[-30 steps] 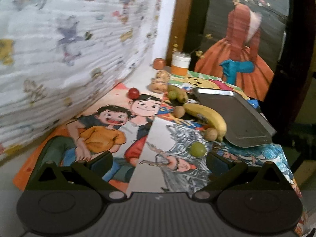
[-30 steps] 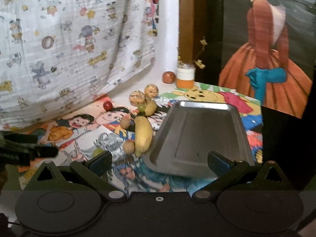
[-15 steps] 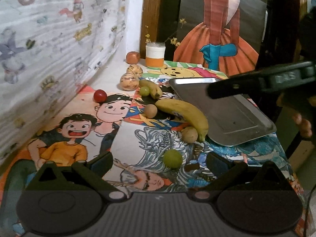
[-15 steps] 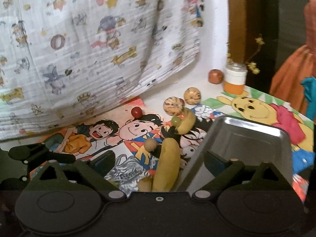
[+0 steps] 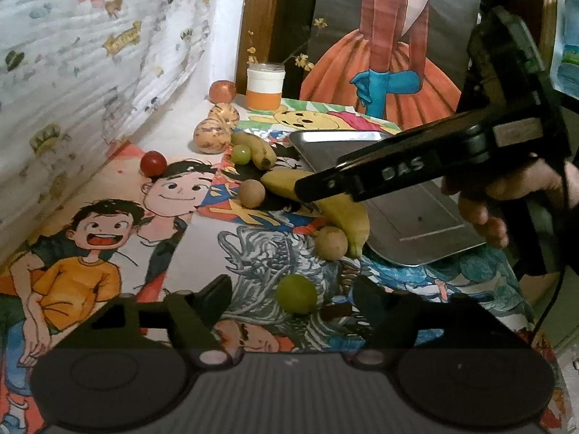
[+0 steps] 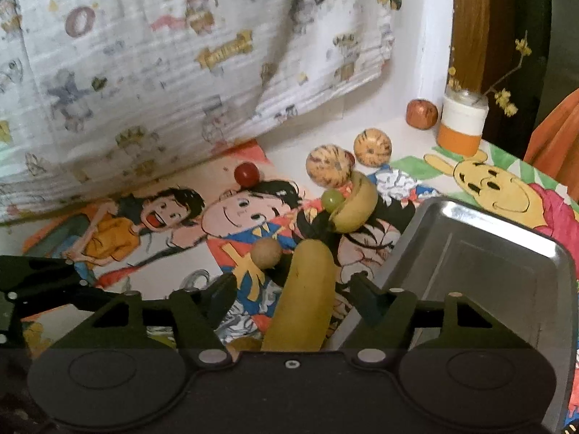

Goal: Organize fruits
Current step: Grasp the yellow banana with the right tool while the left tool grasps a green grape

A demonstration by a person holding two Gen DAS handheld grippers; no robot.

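Leftmost on the cartoon-printed table cover (image 5: 108,188) sits a red cherry tomato (image 5: 153,163). Further right, the left gripper (image 5: 293,298) is closing around a green grape (image 5: 296,293), its fingers not yet touching it. Right of that, the right gripper (image 6: 289,291) is closing over a large banana (image 6: 304,296) lying between its fingers, apart from them. Rightmost, a steel tray (image 5: 427,224) lies beside the banana.

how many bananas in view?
2. The big banana lies against the tray's left edge, between the right gripper's closing jaws. The small banana lies farther back beside a green grape. None visibly hidden.
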